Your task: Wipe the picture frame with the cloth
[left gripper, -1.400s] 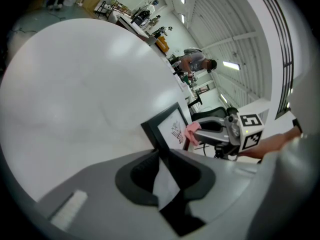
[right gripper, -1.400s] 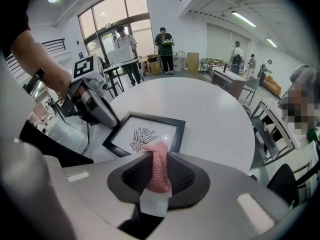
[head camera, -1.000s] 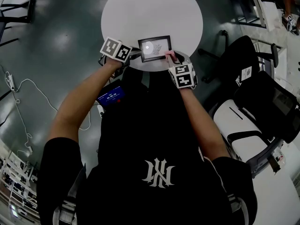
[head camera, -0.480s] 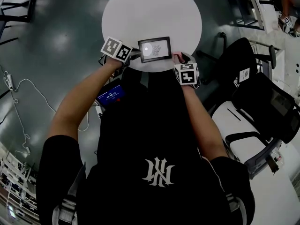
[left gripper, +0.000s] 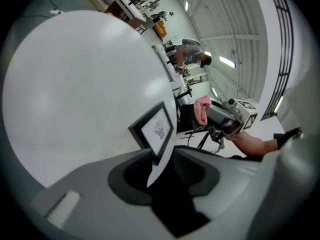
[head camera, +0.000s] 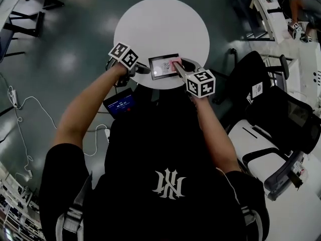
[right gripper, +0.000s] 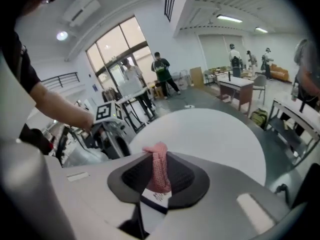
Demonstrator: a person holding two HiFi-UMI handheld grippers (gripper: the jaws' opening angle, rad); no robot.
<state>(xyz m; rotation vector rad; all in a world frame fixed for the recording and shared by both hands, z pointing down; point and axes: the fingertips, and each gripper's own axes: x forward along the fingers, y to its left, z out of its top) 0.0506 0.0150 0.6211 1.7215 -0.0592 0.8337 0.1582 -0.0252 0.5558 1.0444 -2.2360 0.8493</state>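
The black picture frame (head camera: 163,67) with a white drawing lies near the front edge of the round white table (head camera: 160,24). My left gripper (head camera: 145,69) is at the frame's left corner. Its jaws have just been opening, and the corner of the frame (left gripper: 156,130) sits loosely between them with a gap at the left pad. My right gripper (head camera: 179,67) is shut on a pink cloth (head camera: 176,63) and holds it over the frame's right part. In the right gripper view the cloth (right gripper: 160,176) hangs between the jaws above the frame (right gripper: 154,199).
Black office chairs (head camera: 271,64) and a white seat (head camera: 258,134) stand to the right of the table. A small device with a blue screen (head camera: 120,104) sits below the left forearm. Cables (head camera: 20,104) lie on the dark floor at left. People stand far off in the hall.
My right gripper has risen and swung left, carrying the pink cloth from beside the frame's right edge onto the frame. The left gripper has lifted slightly at the frame's left corner.
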